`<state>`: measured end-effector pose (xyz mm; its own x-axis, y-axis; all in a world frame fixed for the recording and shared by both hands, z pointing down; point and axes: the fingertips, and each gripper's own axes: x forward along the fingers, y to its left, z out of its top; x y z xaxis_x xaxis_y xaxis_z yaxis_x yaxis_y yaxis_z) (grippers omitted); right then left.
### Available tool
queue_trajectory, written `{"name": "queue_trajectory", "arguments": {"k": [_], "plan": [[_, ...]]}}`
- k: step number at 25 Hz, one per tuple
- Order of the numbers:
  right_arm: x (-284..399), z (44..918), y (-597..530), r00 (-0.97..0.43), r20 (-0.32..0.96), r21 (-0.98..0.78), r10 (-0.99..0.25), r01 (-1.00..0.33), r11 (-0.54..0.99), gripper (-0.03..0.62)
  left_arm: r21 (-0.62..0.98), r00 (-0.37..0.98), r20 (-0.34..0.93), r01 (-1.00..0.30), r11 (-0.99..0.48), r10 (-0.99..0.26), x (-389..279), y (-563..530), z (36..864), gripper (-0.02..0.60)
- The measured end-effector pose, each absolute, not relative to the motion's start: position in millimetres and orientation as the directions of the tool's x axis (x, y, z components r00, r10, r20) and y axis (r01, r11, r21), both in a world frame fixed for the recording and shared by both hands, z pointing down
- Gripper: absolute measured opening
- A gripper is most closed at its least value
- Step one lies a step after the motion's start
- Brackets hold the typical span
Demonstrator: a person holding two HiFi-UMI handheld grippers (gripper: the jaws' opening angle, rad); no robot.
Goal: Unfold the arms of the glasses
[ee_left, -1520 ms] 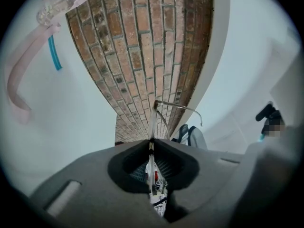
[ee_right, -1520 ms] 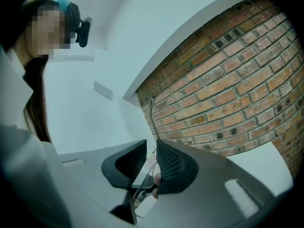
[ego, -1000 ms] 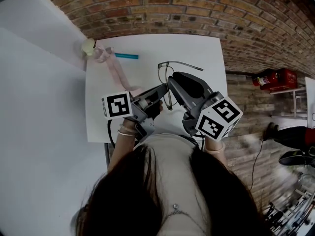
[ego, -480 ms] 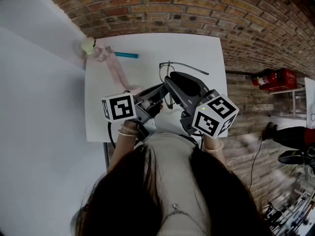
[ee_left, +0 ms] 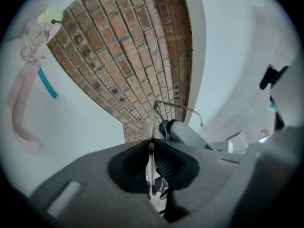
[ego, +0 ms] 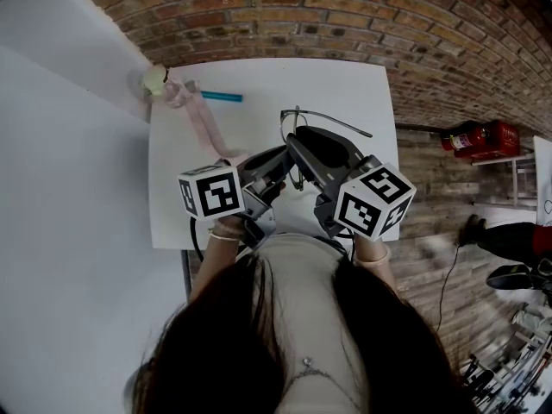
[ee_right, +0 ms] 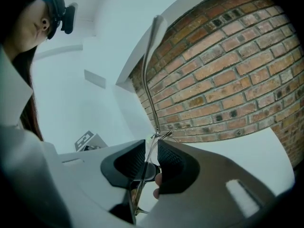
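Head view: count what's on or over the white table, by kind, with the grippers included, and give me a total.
glasses: 1
grippers: 2, the left gripper and the right gripper, both shut on the glasses
teal stick: 1
pink strap, with a clear pale-capped piece at its end: 1
Total: 5

Soft, even light with no hard shadows; the white table is bright but free of glare. In the head view the brick wall bows with fisheye distortion, and clutter at 4 o'clock is smeared. Both gripper views sit in round black vignettes. Their near jaws are dim and soft, and the glasses look slightly blurred.
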<state>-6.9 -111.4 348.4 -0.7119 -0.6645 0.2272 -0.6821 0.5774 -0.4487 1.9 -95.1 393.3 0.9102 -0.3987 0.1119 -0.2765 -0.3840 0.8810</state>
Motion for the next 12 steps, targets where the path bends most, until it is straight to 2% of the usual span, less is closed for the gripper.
{"name": "queue_trajectory", "arguments": {"k": [12], "plan": [[-7.3,348.0,-113.0,-0.705,0.225,-0.469,-0.672,-0.683,0.559,0.053,0.864,0.902,0.118,-0.299,-0.404,-0.416,0.8,-96.4,389.6,0.028]]}}
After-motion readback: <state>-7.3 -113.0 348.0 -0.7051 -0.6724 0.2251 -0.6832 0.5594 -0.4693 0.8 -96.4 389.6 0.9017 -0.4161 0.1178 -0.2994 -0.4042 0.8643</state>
